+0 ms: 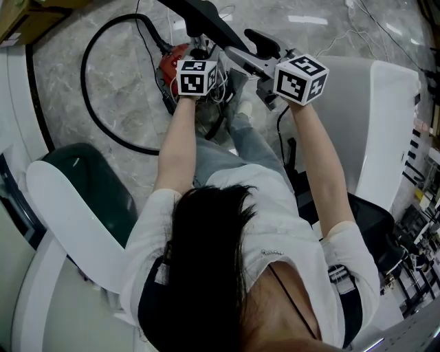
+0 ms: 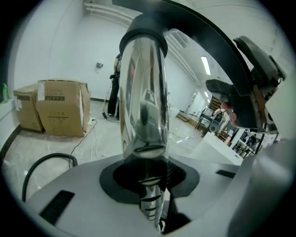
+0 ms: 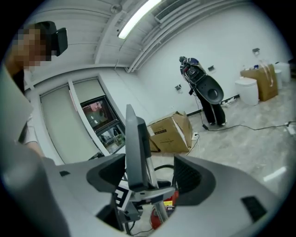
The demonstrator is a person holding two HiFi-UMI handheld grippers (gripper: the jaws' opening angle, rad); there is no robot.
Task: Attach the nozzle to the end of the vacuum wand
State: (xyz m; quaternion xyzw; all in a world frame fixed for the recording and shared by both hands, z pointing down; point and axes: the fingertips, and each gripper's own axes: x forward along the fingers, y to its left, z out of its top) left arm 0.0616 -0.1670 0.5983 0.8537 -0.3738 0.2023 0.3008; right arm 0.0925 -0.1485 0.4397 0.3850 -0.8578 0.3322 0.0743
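In the left gripper view a shiny chrome vacuum wand [image 2: 143, 106] with a black collar at its top runs up between my jaws. My left gripper [image 2: 150, 185] is shut on it. In the head view my left gripper [image 1: 200, 55] sits by the red vacuum body [image 1: 171, 63], and the dark wand [image 1: 205, 15] rises out of frame. A flat grey nozzle [image 3: 136, 152] stands upright between the jaws of my right gripper [image 3: 148, 185], which is shut on it. From above, the right gripper [image 1: 267, 70] holds the nozzle [image 1: 247, 59] just right of the wand.
A black hose [image 1: 93, 103] loops over the marble floor at left. Cardboard boxes [image 2: 62, 106] stand by the wall. White curved furniture [image 1: 375, 117] sits at right, and a white and green seat [image 1: 82, 199] at left. Another vacuum [image 3: 206, 90] stands by the far wall.
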